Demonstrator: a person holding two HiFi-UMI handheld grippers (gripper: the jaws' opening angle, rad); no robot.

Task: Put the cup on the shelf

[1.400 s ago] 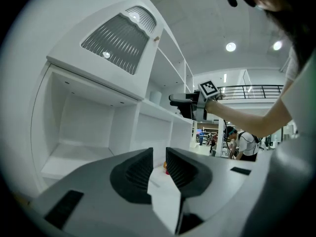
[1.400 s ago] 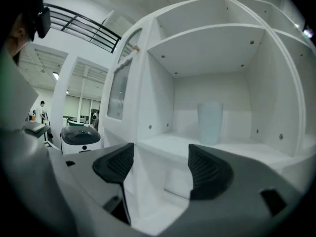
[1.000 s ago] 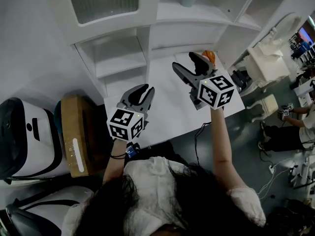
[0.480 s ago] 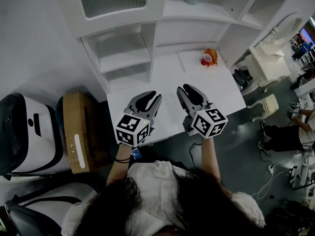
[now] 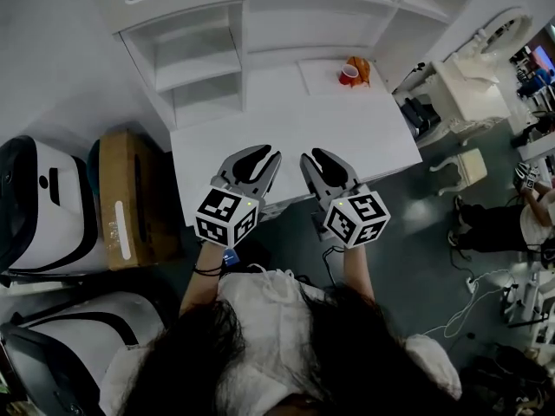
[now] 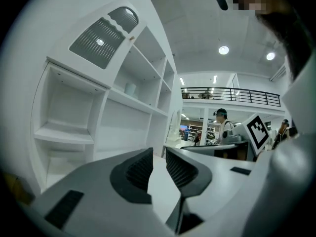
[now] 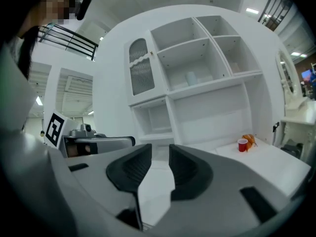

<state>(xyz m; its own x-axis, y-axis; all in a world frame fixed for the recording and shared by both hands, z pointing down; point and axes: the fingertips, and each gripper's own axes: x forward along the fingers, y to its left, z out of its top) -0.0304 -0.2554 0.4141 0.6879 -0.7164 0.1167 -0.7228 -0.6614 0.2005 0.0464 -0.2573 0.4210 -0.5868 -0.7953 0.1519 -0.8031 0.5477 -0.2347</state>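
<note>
A small red cup (image 5: 349, 74) stands at the table's far right corner next to an orange thing (image 5: 358, 65); the right gripper view shows the red cup (image 7: 242, 145) far off to the right. My left gripper (image 5: 264, 154) and my right gripper (image 5: 312, 156) hover side by side over the table's near edge, far from the cup. The right gripper (image 7: 160, 152) has just been closing, and only a narrow gap is left with nothing in it. The left gripper (image 6: 158, 154) also shows a narrow, empty gap. The white shelf unit (image 5: 208, 59) rises behind the table.
The white table (image 5: 286, 120) stretches between the grippers and the shelf. A pale cup (image 7: 191, 78) stands on an upper shelf. A cardboard box (image 5: 121, 198) and white machines (image 5: 35, 215) sit left of the table. White furniture (image 5: 473, 85) and a seated person (image 5: 538, 224) are at the right.
Both grippers have drawn back from the shelf to the table's near edge. The right gripper left the cup's corner and its jaws went from wide open to nearly together. The cup stayed put.
</note>
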